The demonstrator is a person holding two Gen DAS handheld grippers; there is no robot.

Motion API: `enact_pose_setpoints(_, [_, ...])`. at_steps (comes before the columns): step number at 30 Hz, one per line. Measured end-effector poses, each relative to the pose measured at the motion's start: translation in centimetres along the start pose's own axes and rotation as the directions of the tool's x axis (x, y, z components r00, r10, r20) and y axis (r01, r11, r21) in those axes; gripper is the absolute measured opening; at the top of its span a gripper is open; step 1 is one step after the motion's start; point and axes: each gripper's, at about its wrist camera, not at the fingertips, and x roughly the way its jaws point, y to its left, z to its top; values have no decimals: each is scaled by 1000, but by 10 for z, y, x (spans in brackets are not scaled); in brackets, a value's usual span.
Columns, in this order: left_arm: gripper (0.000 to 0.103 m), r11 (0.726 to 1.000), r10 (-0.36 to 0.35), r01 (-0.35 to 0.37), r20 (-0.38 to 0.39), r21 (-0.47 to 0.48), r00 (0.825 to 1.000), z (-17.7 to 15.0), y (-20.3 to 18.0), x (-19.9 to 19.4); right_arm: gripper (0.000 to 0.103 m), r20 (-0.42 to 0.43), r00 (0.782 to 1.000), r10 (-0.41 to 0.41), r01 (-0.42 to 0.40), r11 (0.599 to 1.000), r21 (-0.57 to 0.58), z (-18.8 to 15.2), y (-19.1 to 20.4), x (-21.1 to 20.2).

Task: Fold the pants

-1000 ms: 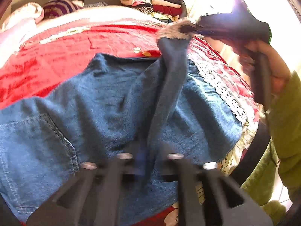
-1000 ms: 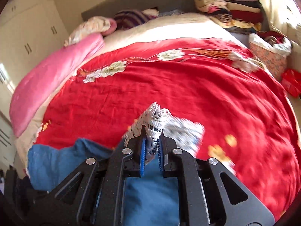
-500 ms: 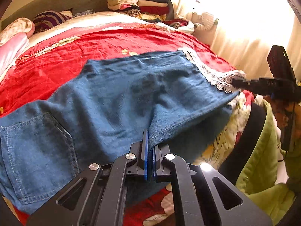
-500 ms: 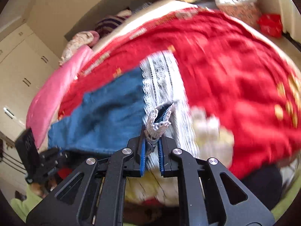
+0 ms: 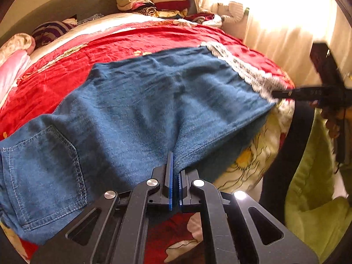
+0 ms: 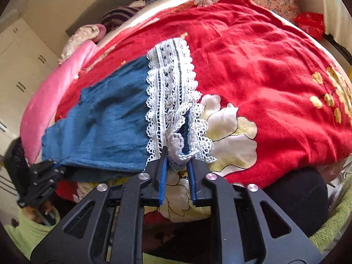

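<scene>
Blue denim pants point(image 5: 140, 110) with a white lace hem point(image 5: 244, 70) lie spread flat on the red bedspread point(image 5: 66, 66), back pocket at the left. My left gripper point(image 5: 175, 165) is shut on the near edge of the pants at the bed's front. My right gripper point(image 6: 177, 165) has its jaws parted around the lace hem point(image 6: 169, 92), with the bunched hem corner lying loosely between them. The right gripper also shows in the left wrist view point(image 5: 279, 93) at the hem; the left gripper shows in the right wrist view point(image 6: 56, 167) at the denim point(image 6: 103, 118) edge.
A pile of folded clothes point(image 5: 154, 2) sits at the head of the bed. Pink bedding point(image 6: 52, 92) and pillows point(image 5: 50, 30) lie along the left side. A bright curtain point(image 5: 286, 28) hangs at the right. A person's green sleeves point(image 5: 319, 198) are by the bed's front edge.
The leg that hung lifted between the grippers has been swung down and laid flat on the bed. The right gripper's jaws have widened around the lace hem.
</scene>
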Motion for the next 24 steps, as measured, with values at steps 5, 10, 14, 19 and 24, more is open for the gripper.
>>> enact_pose_setpoints(5, [3,1000,-4,4,-3,-2,1000,-1,3,0,28,67,997,-41,41,999,-8,18,-12,-14])
enact_pose_setpoints(10, [3,1000,2,-2,-13,-2,1000,-3,2,1,31,-37,999,22,-23,998,-50,30,-19,12])
enact_pose_setpoints(14, [4,1000,5,-5,-23,-5,1000,-5,2,2,33,-101,993,68,-74,996,-55,28,-23,33])
enact_pose_setpoints(19, [4,1000,12,-13,-33,-10,999,-7,0,4,11,-134,985,107,-127,980,-156,28,-5,37])
enact_pose_setpoints(24, [10,1000,2,-2,-35,-3,999,-5,-3,4,8,-78,995,58,-76,967,-242,38,-4,8])
